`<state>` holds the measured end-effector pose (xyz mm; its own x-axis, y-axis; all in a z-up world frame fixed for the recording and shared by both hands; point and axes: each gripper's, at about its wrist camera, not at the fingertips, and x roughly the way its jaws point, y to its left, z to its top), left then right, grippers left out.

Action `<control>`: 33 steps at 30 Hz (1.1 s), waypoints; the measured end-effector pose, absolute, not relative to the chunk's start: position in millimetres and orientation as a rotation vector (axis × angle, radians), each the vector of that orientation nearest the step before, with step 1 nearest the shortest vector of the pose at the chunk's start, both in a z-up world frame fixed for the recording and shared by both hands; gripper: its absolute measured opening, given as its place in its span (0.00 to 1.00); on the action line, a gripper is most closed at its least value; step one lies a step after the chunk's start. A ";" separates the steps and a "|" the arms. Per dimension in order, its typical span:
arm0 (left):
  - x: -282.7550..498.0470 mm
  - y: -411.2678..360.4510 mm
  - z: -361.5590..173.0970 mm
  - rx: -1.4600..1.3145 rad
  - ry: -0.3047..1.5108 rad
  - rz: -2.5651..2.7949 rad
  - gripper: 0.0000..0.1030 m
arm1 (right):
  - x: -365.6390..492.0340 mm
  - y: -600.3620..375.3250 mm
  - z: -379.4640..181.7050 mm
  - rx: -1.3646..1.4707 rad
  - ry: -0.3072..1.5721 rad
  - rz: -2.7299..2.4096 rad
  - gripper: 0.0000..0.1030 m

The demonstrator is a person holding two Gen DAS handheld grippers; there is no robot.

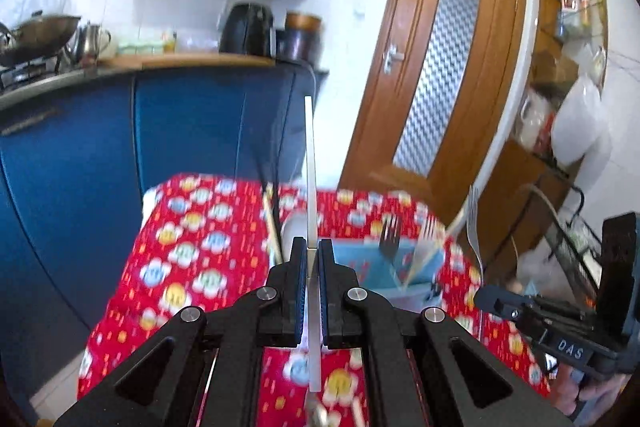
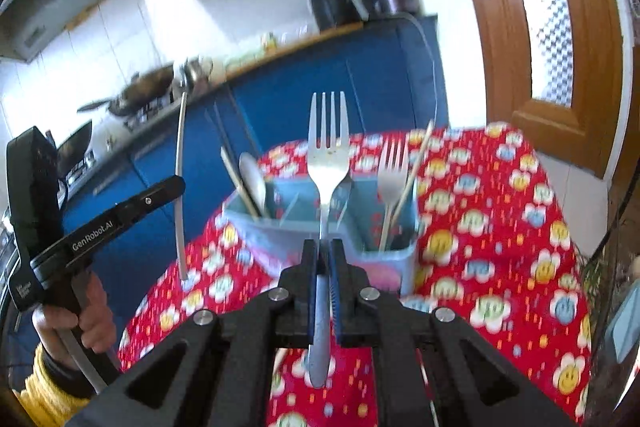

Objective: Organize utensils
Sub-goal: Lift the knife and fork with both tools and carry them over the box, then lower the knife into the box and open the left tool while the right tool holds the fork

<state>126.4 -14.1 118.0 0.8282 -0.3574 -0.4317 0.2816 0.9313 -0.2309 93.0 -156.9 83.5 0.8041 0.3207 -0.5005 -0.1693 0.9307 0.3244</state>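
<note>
We look out over a small table draped in a glossy red cloth [image 2: 492, 227] printed with smiling flowers; its near-left corner is rounded and drops straight to the floor, with a wall of smooth blue cabinet doors [image 1: 192, 131] just behind, and a varnished wooden door with a frosted, zigzag-textured glass panel [image 1: 436, 67] beyond the far edge. On the cloth stands a pale blue plastic utensil caddy [image 2: 384, 259], box-shaped with thin dividers that make several compartments; bare cloth lies open to its right and in front of it. Inside it stand wooden chopsticks [image 2: 240, 183] and a white spoon [image 2: 254, 177] at the left end, and a second steel fork [image 2: 390, 179] with a thin wooden stick at the right end. Our right gripper [image 2: 325, 247] is clamped on the slim handle of a shiny steel fork [image 2: 327, 151], tines up, held in the air in front of the caddy. Our left gripper [image 1: 308, 247] is clamped on a long, flat, whitish strip-like utensil [image 1: 310, 163], upright and seen edge-on; we cannot tell what kind it is. A hand in a yellow cuff [image 2: 76, 323] grips the left tool's handle.
</note>
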 end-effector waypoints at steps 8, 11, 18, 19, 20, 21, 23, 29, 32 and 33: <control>155.5 -31.1 122.6 -0.181 0.345 -0.306 0.05 | 114.9 -161.3 88.9 0.228 0.416 0.202 0.07; 162.8 -35.4 114.8 -0.177 0.289 -0.289 0.05 | 126.2 -164.0 81.1 0.230 0.366 0.199 0.07; 170.5 -44.4 84.4 -0.132 0.234 -0.245 0.05 | 142.8 -170.9 60.4 0.241 0.321 0.210 0.07; 171.3 -44.5 79.5 -0.126 0.235 -0.245 0.06 | 143.4 -170.7 58.3 0.239 0.317 0.217 0.07; 171.9 -44.4 76.3 -0.123 0.237 -0.246 0.06 | 143.6 -170.4 56.4 0.238 0.315 0.223 0.07; 171.9 -44.7 72.5 -0.119 0.238 -0.244 0.06 | 144.2 -170.2 54.2 0.240 0.313 0.228 0.07; 170.8 -46.1 68.5 -0.103 0.236 -0.246 0.06 | 145.1 -169.8 50.8 0.245 0.309 0.239 0.07; 165.6 -48.6 65.8 -0.080 0.224 -0.255 0.06 | 146.3 -168.4 41.5 0.246 0.324 0.240 0.07; 163.9 -49.6 64.7 -0.078 0.238 -0.261 0.06 | 146.5 -166.5 37.7 0.244 0.339 0.240 0.07; 163.7 -49.1 64.5 -0.080 0.249 -0.263 0.06 | 146.2 -166.0 37.3 0.244 0.342 0.243 0.07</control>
<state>163.7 -49.1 64.5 0.9353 -0.2663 -0.2329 0.2467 0.9628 -0.1102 146.2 -166.0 37.3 0.9137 0.2742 -0.2998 -0.1923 0.9418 0.2756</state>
